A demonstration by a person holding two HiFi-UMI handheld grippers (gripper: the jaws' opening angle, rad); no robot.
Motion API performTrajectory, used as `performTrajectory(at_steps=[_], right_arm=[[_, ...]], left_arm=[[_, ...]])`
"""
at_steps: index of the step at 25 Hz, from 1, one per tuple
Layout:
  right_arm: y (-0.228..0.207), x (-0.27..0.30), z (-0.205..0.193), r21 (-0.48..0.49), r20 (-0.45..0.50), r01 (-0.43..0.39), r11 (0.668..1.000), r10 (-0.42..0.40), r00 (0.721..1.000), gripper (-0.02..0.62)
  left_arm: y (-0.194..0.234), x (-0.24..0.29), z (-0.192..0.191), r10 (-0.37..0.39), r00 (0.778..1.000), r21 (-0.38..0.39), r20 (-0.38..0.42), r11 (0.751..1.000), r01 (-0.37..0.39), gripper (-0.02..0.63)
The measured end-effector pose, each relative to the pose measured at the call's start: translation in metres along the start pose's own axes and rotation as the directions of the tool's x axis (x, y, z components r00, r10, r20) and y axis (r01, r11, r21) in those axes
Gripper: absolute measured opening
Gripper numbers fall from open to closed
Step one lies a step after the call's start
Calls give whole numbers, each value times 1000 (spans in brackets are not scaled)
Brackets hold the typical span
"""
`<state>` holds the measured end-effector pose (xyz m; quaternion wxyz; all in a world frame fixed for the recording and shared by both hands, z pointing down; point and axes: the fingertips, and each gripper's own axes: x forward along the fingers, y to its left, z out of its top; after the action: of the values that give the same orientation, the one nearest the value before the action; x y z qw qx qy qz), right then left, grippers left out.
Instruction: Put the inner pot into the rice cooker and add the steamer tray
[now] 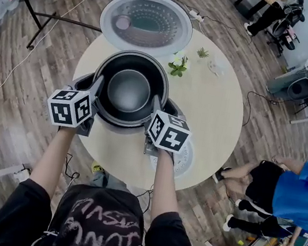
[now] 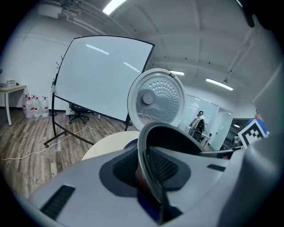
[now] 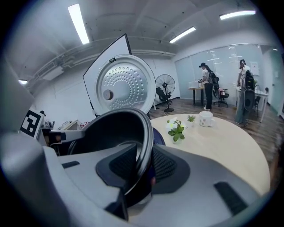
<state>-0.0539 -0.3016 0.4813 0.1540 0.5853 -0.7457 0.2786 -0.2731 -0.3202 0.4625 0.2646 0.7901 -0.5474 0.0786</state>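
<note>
- The inner pot (image 1: 129,89) is gripped by its rim at two opposite sides, so that it is kept level and centred over the rice cooker (image 1: 82,82).
- The left claw (image 1: 98,85) is clamped on the rim's left side and the right claw (image 1: 155,107) on its right. In each gripper view the rim is seen pinched between the pads.
- The lid (image 1: 146,23) is stood open behind, leaving the cavity free.
- A white disc, judged to be the steamer tray (image 1: 183,160), lies on the surface (image 1: 216,115) under the right claw, near for the next step.
- Whether the pot is fully seated cannot be told.
</note>
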Motion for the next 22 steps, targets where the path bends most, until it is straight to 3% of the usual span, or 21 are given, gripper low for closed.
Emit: performTrajectory(at_steps=[22], right_arm=[[-1, 11, -12, -140, -136, 78, 987, -97, 986, 133]], left_arm=[[13, 17, -29, 84, 982, 157, -167, 986, -57, 115]])
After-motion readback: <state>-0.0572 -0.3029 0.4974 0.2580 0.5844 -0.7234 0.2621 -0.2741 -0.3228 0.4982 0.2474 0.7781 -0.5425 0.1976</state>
